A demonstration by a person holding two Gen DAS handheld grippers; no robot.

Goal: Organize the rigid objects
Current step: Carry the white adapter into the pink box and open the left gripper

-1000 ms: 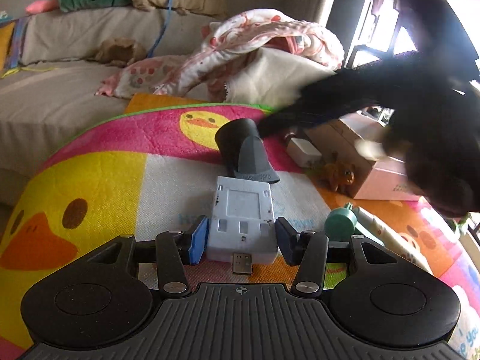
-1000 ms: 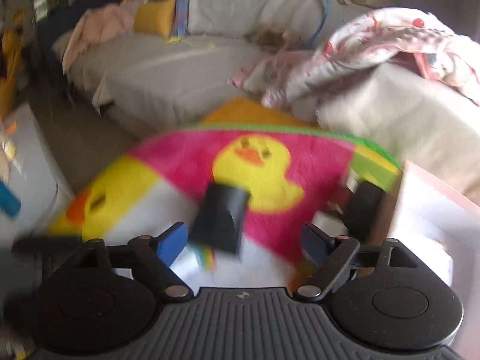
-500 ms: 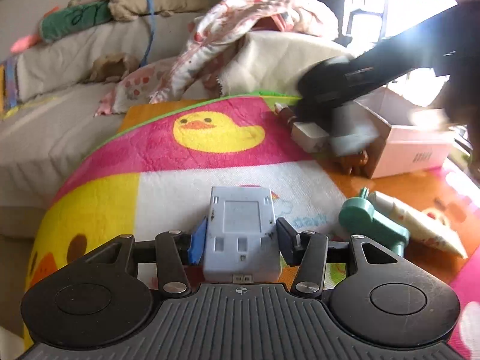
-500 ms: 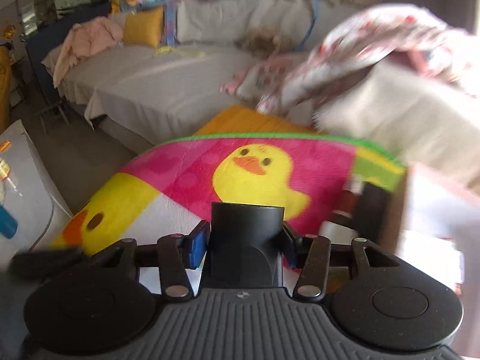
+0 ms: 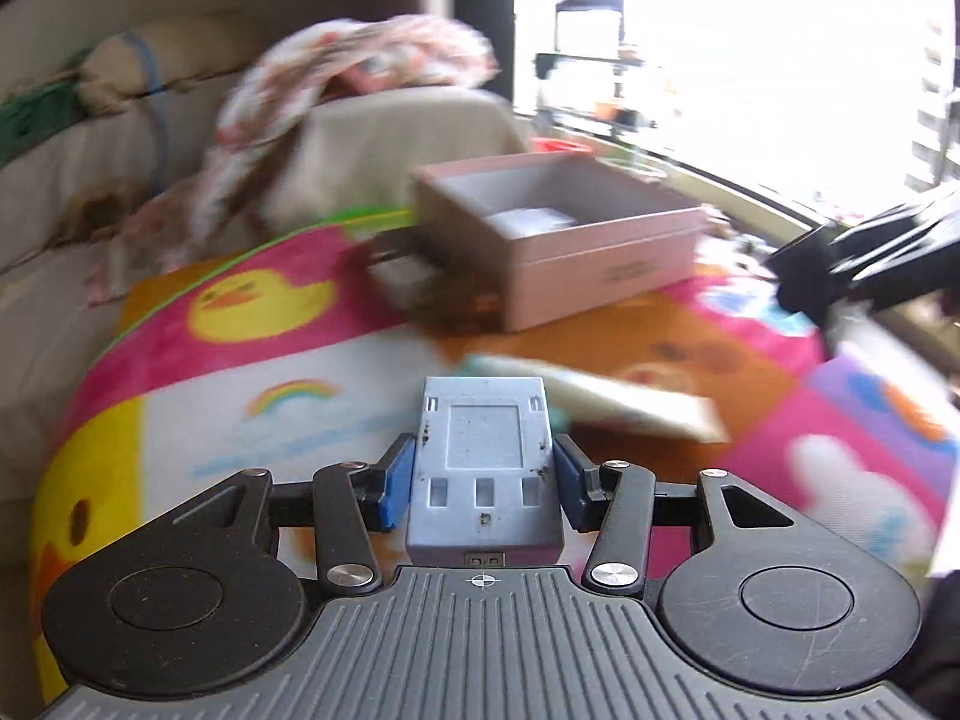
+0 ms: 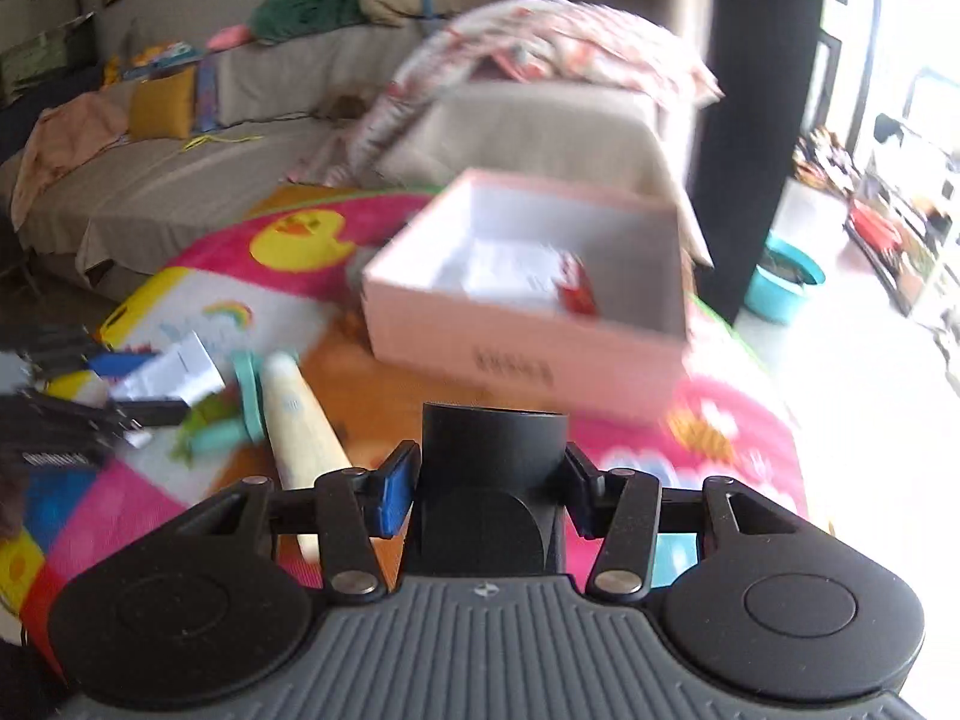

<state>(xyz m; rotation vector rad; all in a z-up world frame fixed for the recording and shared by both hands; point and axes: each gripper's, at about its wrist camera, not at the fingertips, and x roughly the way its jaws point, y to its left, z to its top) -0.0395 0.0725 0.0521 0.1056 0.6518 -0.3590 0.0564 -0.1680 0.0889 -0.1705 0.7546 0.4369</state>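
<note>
My left gripper (image 5: 483, 483) is shut on a light grey plastic device (image 5: 485, 462) with a USB end, held above the colourful duck mat (image 5: 270, 300). My right gripper (image 6: 489, 483) is shut on a black nozzle piece (image 6: 492, 468), held above the mat in front of the open pink box (image 6: 522, 336). The pink box also shows in the left wrist view (image 5: 576, 240), with a white item inside. A cream tube (image 6: 300, 420) and a teal toy (image 6: 240, 402) lie on the mat. My right gripper appears at the right edge of the left wrist view (image 5: 852, 264).
A grey sofa (image 6: 180, 180) with cushions and a floral blanket (image 6: 540, 42) stands behind the mat. A teal basin (image 6: 783, 282) sits on the floor at right. The cream tube shows in the left wrist view (image 5: 618, 402). A bright window (image 5: 750, 60) lies beyond the box.
Both grippers have swung right toward the pink box with their objects held. The right gripper closed on the black nozzle and lifted it off the mat.
</note>
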